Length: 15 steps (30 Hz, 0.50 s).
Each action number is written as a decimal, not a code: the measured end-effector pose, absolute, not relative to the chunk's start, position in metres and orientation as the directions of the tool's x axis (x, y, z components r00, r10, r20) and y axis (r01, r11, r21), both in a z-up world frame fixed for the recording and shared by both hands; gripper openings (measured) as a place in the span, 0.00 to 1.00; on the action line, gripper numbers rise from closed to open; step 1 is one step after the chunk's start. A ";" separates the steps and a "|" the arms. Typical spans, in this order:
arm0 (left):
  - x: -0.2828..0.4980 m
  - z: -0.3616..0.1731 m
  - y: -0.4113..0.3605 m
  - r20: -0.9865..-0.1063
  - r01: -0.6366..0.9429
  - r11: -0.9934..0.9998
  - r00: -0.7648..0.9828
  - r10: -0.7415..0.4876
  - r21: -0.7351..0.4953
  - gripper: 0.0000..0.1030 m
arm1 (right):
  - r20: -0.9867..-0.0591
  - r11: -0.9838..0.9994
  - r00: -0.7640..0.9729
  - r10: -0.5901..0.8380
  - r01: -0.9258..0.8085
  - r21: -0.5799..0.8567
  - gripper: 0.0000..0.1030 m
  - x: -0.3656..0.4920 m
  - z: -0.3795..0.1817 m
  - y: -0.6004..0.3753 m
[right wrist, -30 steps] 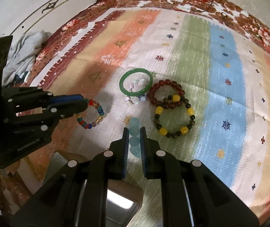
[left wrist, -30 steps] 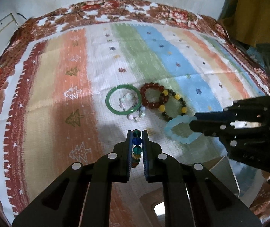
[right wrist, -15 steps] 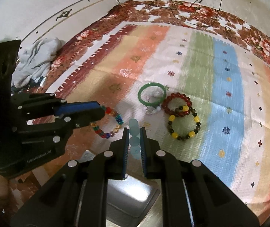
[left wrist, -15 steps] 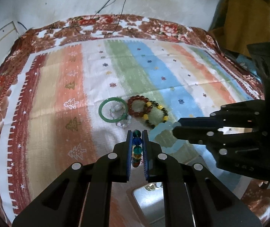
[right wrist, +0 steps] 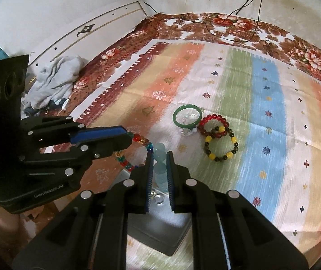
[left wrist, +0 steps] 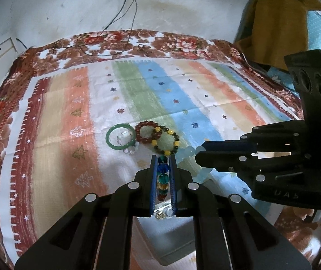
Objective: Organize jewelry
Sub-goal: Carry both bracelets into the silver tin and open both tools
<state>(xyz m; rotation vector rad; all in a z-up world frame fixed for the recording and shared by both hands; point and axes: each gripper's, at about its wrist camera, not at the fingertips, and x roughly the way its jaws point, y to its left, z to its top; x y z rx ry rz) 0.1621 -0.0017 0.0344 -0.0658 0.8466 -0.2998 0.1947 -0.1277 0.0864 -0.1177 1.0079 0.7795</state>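
My left gripper (left wrist: 163,160) is shut on a multicoloured bead bracelet (left wrist: 162,177), lifted above a grey metal box (left wrist: 169,236) at the near edge. My right gripper (right wrist: 160,155) is shut on a pale blue bead bracelet (right wrist: 159,168), also held over the box (right wrist: 160,227). In the right wrist view the left gripper (right wrist: 126,138) comes in from the left with the multicoloured bracelet (right wrist: 142,144) hanging from it. Farther out on the striped cloth lie a green bangle (right wrist: 187,118), a red bead bracelet (right wrist: 212,124), a yellow-and-dark bead bracelet (right wrist: 221,145) and a small white bead piece (right wrist: 188,131).
The striped cloth (left wrist: 75,148) with a brown floral border covers the surface up to a white wall. Black cables (right wrist: 250,4) trail down onto the far border. A crumpled grey cloth (right wrist: 52,78) lies off the left edge. A mustard fabric (left wrist: 282,22) hangs at the right.
Both grippers have risen and drawn back with their bracelets; the jewelry on the cloth looks farther off, and the metal box now shows beneath both grippers.
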 end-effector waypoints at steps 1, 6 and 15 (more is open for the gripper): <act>0.160 0.035 -0.002 -0.726 0.237 0.956 0.625 -0.287 -0.174 0.09 | -0.792 0.729 0.294 0.534 -0.634 0.256 0.13 0.193 0.087 -0.130; 0.152 0.035 -0.005 -0.724 0.245 0.954 0.626 -0.290 -0.171 0.09 | -0.782 0.725 0.293 0.549 -0.632 0.272 0.13 0.182 0.089 -0.140; 0.132 0.030 -0.015 -0.728 0.260 0.953 0.623 -0.287 -0.153 0.09 | -0.782 0.710 0.277 0.559 -0.647 0.278 0.13 0.159 0.084 -0.150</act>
